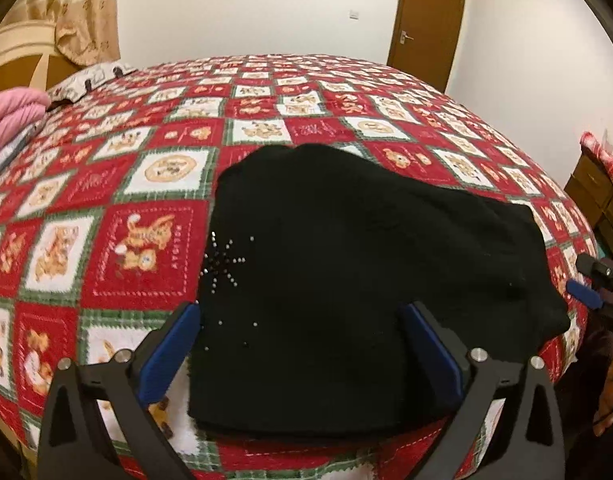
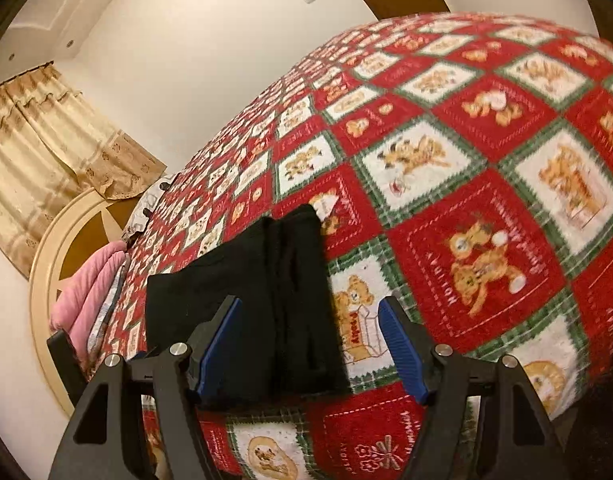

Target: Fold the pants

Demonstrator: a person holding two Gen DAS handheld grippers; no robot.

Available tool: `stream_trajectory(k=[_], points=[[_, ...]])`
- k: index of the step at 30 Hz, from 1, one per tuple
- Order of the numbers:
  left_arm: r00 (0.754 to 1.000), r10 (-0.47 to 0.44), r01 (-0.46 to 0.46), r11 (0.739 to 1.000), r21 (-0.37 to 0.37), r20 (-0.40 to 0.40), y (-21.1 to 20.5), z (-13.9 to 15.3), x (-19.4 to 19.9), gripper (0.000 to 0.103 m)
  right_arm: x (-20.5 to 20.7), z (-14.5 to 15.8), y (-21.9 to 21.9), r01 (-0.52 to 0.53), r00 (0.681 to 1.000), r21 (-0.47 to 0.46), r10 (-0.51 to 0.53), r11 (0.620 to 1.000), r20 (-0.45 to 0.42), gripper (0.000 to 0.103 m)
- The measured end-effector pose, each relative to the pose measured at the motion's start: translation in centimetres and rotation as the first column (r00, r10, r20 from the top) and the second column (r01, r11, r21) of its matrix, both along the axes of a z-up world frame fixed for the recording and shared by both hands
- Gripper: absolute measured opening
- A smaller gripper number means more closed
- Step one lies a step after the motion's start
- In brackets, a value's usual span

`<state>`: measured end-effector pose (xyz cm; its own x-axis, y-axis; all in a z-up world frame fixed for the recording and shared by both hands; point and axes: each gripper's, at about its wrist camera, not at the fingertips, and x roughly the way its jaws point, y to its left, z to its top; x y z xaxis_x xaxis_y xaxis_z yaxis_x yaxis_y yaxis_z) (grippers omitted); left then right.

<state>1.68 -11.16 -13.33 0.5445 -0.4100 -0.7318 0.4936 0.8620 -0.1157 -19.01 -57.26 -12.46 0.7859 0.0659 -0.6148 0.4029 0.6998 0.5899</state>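
Presently, left gripper (image 1: pixel 300 320): blue-padded jaws spread wide, pinching nothing, poised above the near part of the folded black pants (image 1: pixel 362 280). Right gripper (image 2: pixel 310 340): jaws likewise spread, nothing between the pads, held over the end of the pants (image 2: pixel 262 300), where stacked layers show as parallel folds. Pants: one compact dark bundle lying flat near the near edge of the bed, on a red, white and green patchwork blanket (image 1: pixel 146 184) printed with bears; a starburst of small studs (image 1: pixel 222 260) sits on the bundle's left side. Pink bedding (image 1: pixel 10 116) rests at the bed's far left corner by the headboard (image 2: pixel 46 264). Beyond: curtain (image 1: pixel 86 12), wooden door (image 1: pixel 426 20). No containers in view.
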Motion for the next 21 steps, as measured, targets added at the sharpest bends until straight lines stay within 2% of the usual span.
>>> stream_trajectory(k=[2, 4, 7, 11, 13, 15, 16, 17, 20, 21], points=[[1.0, 0.007, -0.007, 1.0, -0.006, 0.001, -0.1, -0.2, -0.1, 0.103, 0.5, -0.9, 0.7, -0.016, 1.0, 0.012, 0.017, 1.0, -0.006, 0.073], [1.0, 0.004, -0.004, 1.0, 0.005, 0.015, -0.2, -0.2, -0.3, 0.103, 1.5, -2.7, 1.9, -0.067, 0.997, 0.067, 0.07, 0.995, -0.041, 0.075], [1.0, 0.001, -0.001, 1.0, 0.001, 0.01, -0.1, -0.2, -0.2, 0.103, 1.7, -2.3, 3.9, -0.082, 0.996, -0.027, 0.081, 0.996, -0.039, 0.086], [1.0, 0.003, -0.003, 1.0, -0.008, 0.006, 0.1, -0.3, -0.2, 0.103, 2.6, -2.0, 5.1, -0.129, 0.989, -0.09, 0.122, 0.988, -0.085, 0.087], [1.0, -0.001, 0.001, 1.0, -0.006, 0.007, 0.0, -0.3, -0.2, 0.103, 2.1, -2.3, 3.8, -0.094, 0.995, -0.024, 0.093, 0.995, -0.046, 0.087], [1.0, -0.003, 0.003, 1.0, -0.012, 0.007, 0.1, -0.3, -0.1, 0.103, 1.7, -3.0, 2.4, -0.068, 0.998, 0.087, 0.069, 0.994, -0.006, 0.087], [1.0, -0.003, 0.003, 1.0, -0.016, 0.008, 0.2, -0.4, -0.1, 0.103, 1.8, -3.0, 2.3, -0.073, 0.997, 0.098, 0.074, 0.992, -0.006, 0.087], [1.0, -0.001, 0.001, 1.0, -0.018, 0.01, 0.2, -0.4, -0.2, 0.103, 2.0, -2.9, 2.4, -0.089, 0.996, 0.088, 0.09, 0.992, -0.014, 0.087], [1.0, 0.006, -0.006, 1.0, -0.014, 0.024, 0.1, -0.5, -0.4, 0.103, 3.1, -1.9, 4.6, -0.165, 0.984, -0.065, 0.16, 0.984, -0.079, 0.085], [1.0, 0.007, -0.007, 1.0, -0.012, 0.028, 0.0, -0.5, -0.4, 0.103, 3.5, -1.6, 5.8, -0.186, 0.98, -0.139, 0.172, 0.973, -0.103, 0.078]])
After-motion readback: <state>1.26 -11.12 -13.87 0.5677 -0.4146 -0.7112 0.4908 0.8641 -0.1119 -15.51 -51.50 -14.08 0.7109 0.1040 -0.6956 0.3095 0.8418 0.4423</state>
